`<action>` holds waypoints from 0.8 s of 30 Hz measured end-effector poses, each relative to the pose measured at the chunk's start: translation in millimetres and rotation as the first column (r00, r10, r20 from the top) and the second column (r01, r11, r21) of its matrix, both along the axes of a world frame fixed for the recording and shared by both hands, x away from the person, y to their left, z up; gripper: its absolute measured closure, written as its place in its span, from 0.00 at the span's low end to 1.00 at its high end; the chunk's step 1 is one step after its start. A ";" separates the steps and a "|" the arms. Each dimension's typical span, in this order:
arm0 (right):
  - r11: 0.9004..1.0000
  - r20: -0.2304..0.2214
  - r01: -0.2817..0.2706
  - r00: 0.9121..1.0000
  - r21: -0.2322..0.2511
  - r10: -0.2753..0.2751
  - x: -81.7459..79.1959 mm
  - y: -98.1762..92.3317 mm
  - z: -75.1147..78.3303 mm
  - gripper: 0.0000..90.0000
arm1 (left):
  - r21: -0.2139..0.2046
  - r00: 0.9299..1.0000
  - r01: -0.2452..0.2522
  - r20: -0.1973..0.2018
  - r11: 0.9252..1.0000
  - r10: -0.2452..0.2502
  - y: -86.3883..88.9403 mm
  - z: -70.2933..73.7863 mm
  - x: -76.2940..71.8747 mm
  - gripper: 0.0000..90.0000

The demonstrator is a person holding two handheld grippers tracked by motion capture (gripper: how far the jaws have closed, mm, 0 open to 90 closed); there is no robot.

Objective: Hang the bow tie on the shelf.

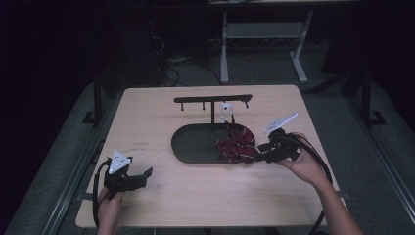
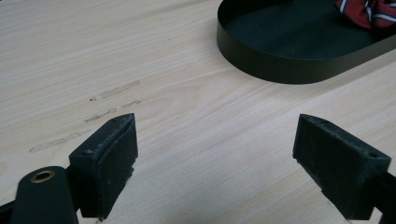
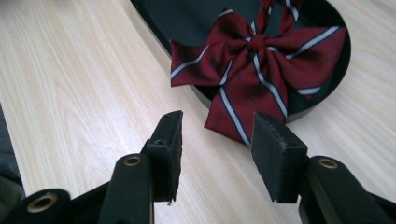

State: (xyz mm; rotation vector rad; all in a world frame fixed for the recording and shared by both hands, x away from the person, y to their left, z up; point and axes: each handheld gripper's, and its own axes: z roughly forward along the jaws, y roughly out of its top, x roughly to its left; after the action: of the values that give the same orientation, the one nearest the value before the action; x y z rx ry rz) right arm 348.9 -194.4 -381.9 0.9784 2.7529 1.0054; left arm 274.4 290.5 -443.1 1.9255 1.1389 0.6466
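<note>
Left gripper (image 1: 145, 174), table's seven o'clock: jaws wide, empty, hand low. Right gripper (image 1: 258, 151), four o'clock: jaws half-parted, empty, near bow (image 3: 254, 70) overhanging tray (image 2: 280, 70).

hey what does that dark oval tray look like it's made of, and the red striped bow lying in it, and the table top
The dark oval tray: likely thin painted metal, given its matte, crisp, even wall.
The dark red bow with white stripes: woven cloth with a soft sheen, with folds and pleats.
The pale table top: wood or wood-look laminate; printed-looking grain, smooth surface.
</note>
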 end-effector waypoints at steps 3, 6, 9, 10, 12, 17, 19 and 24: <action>1.000 -0.007 0.005 1.000 -0.001 -0.005 -2.3 -3.4 -3.5 0.58 | 0.004 1.000 0.002 0.000 1.000 -0.002 0.3 0.0 0.0 0.15; 1.000 -0.011 0.014 1.000 0.005 -0.014 -4.8 -6.7 -6.4 0.58 | 0.002 1.000 0.001 0.000 1.000 -0.001 0.2 0.0 0.0 0.15; 1.000 -0.014 0.018 1.000 0.008 -0.018 -6.8 -10.0 -8.6 0.58 | 0.001 1.000 0.000 0.000 1.000 0.000 -0.2 0.0 -0.1 0.15; 1.000 -0.015 0.019 1.000 0.008 -0.019 -7.3 -10.9 -9.2 0.58 | 0.002 1.000 0.000 0.000 1.000 0.000 -0.2 -0.1 0.0 0.15; 1.000 -0.016 0.023 1.000 0.009 -0.022 -8.9 -12.4 -9.9 0.58 | 0.005 1.000 0.001 -0.003 1.000 -0.001 -0.1 0.2 -0.2 0.15; 1.000 -0.017 0.029 0.999 0.011 -0.029 -12.9 -16.8 -12.2 0.58 | 0.004 1.000 0.000 -0.004 1.000 0.000 -0.2 0.1 -0.2 0.15; 0.999 -0.017 0.030 0.999 0.015 -0.030 -14.6 -18.6 -14.4 0.58 | 0.005 1.000 0.002 -0.003 1.000 -0.002 -0.2 0.2 -0.3 0.15; 0.999 -0.024 0.037 0.999 0.021 -0.037 -19.7 -24.0 -20.2 0.58 | 0.007 1.000 0.003 -0.001 1.000 -0.003 -0.5 -0.4 -0.1 0.15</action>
State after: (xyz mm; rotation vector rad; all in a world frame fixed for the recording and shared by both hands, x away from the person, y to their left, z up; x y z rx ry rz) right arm 329.2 -218.4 -402.1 1.0472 2.7378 1.0265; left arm 274.3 290.0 -443.5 1.9337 1.1350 0.6488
